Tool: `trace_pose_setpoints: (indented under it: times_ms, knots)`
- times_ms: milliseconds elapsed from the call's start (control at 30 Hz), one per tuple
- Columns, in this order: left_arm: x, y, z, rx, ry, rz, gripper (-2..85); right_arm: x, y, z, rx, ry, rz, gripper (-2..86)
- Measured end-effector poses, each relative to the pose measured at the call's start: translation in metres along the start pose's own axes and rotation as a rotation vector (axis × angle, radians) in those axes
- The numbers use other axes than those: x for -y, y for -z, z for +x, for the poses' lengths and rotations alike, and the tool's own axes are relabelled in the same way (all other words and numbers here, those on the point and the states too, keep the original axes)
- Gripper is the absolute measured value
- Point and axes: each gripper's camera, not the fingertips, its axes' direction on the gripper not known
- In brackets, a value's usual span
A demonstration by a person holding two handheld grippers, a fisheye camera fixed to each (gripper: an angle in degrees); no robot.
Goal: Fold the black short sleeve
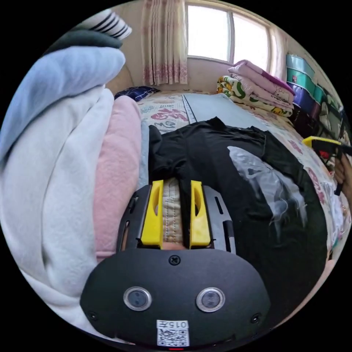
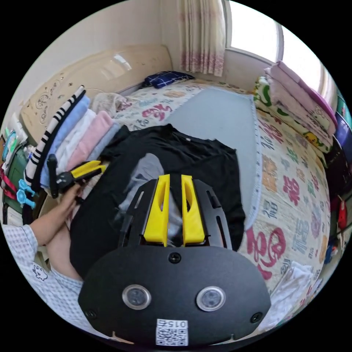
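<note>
The black short sleeve (image 2: 176,161) lies spread flat on the bed (image 2: 293,176), collar toward the grey mat (image 2: 216,113) and printed front up, with a pile of folded clothes (image 2: 80,139) just beside one sleeve. The left claw (image 1: 176,183) hovers low at that sleeve's edge, its yellow jaws parted with bare quilt showing between them, gripping nothing; in the right gripper view it sits by the pile in the person's hand (image 2: 68,201). The right claw (image 2: 175,178) hangs above the shirt's middle, jaws parted only narrowly and holding nothing. The main risk, as I judge it, is crowding: the left sleeve lies so near the pile that a closing claw could catch the pale blue or pink item along with the shirt and drag the stack over. A bite that goes too deep could also pinch the quilt beneath, so the fold lifts bedding. Since the shirt is limp, lifting one side alone would likely skew the hem and bunch the print (image 1: 267,179). Counted: one black shirt, two claws, one grey mat, one dark checked pillow (image 2: 168,79) at the headboard, one pile beside the shirt with about five folded pieces, and a second stack of bedding (image 2: 297,99) under the window, three or four layers as far as I can tell.
</note>
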Motion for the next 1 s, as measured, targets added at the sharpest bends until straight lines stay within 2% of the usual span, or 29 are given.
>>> trace_pose_setpoints:
  times_ms: [100,200,333,567,733,900,1000]
  knots:
    - [-0.003,-0.010,0.001,0.058,0.007,-0.037,10.2,0.033,-0.041,-0.039,0.094,0.045,-0.011,6.2]
    - [-0.013,-0.006,-0.017,0.034,0.090,-0.003,3.5,0.063,-0.089,-0.071,0.165,0.080,-0.042,6.2]
    - [-0.026,-0.006,-0.021,-0.052,0.115,0.004,5.6,0.106,-0.153,-0.090,0.223,0.052,-0.074,6.9]
    - [-0.045,-0.014,-0.036,-0.071,0.192,0.007,3.2,0.172,-0.254,-0.044,0.427,-0.223,-0.123,9.9]
    - [-0.053,-0.022,-0.044,-0.072,0.208,0.000,1.2,0.189,-0.296,-0.015,0.539,-0.338,-0.124,10.4]
    - [-0.059,-0.031,-0.051,-0.085,0.211,0.002,0.1,0.196,-0.315,-0.004,0.580,-0.364,-0.167,4.1]
    - [-0.063,-0.034,-0.058,-0.162,0.230,0.022,-0.4,0.191,-0.285,0.011,0.558,-0.388,-0.068,1.5]
